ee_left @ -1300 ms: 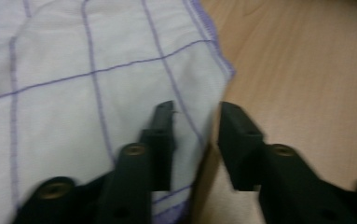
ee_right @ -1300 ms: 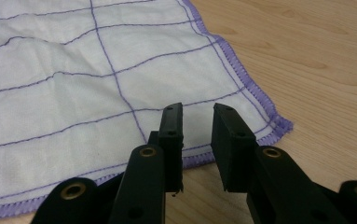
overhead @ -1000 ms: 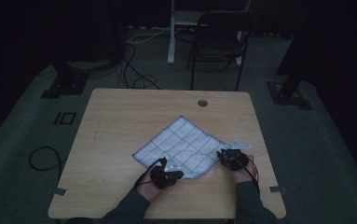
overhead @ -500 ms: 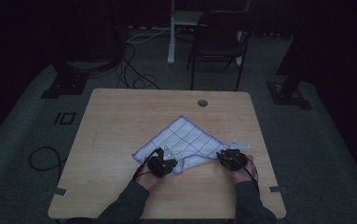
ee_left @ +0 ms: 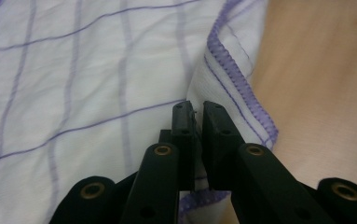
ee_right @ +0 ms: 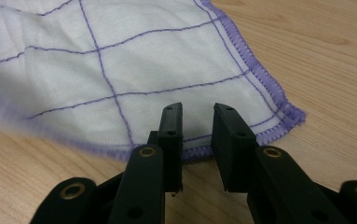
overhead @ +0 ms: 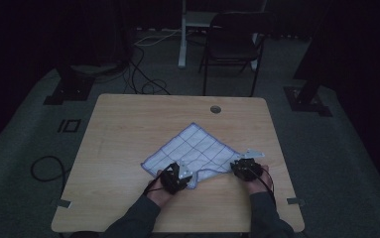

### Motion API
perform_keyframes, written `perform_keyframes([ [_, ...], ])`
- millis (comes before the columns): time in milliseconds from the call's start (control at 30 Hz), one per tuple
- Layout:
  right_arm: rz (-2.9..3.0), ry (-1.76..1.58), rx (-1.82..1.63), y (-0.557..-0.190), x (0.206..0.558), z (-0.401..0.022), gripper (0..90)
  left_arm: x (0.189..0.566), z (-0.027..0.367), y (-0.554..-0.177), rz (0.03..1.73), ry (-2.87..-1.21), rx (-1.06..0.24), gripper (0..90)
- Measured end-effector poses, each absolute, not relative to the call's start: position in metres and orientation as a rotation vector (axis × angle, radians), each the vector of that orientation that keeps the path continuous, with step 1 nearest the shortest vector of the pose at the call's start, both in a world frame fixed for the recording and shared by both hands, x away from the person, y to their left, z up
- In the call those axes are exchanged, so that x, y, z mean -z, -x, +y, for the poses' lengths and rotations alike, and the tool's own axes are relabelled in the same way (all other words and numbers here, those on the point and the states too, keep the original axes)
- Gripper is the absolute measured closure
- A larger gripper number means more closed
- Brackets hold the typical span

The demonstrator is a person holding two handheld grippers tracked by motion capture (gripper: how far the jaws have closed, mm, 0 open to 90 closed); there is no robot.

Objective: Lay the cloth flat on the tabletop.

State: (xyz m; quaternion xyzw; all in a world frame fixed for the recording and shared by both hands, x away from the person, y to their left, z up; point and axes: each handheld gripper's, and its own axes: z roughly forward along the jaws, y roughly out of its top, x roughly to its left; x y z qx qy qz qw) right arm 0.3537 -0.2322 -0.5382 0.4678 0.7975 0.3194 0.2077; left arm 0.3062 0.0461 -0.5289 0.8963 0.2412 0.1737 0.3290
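On the wooden table (overhead: 128, 148), near its front edge, a white cloth with purple grid lines (overhead: 197, 148) is spread. Its folded hem is straddled by the left gripper (ee_left: 194, 108), whose jaws have just been opening, barely parted; release should be completed cleanly. The right gripper (ee_right: 197, 112) is held spread at the hem. Bare tabletop is left all around.

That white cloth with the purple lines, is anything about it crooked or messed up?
Yes. The white cloth with purple grid lines lies cornerwise on the wooden table, and its near edge by the left gripper is folded over on itself. That gripper's jaws, just opening, have the fold between them. No tear or stain shows.
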Motion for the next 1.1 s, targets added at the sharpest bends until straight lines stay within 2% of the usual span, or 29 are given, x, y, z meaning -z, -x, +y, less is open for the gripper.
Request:
perform_keyframes([
  [167,2.215,-1.314,-0.905,-0.356,0.539,-0.234,74.0,0.533,0.036,-0.285,0.55,-2.359,-0.4,81.7],
  [300,2.211,-1.316,-0.902,-0.357,0.539,-0.235,73.8,0.534,0.034,-0.278,0.515,-2.335,-0.297,80.1],
  [433,2.2,-1.315,-0.882,-0.356,0.539,-0.233,71.6,0.525,0.04,-0.282,0.539,-2.277,-0.265,72.8],
  [533,2.201,-1.302,-0.889,-0.352,0.536,-0.229,65.9,0.516,0.048,-0.292,0.572,-2.247,-0.307,70.8],
  [767,2.233,-1.233,-0.957,-0.33,0.529,-0.206,59.7,0.511,0.07,-0.332,0.712,-2.201,-0.418,70.3],
  [1100,2.259,-1.177,-1.004,-0.311,0.529,-0.182,56.3,0.51,0.082,-0.388,0.808,-2.174,-0.51,68.8],
])
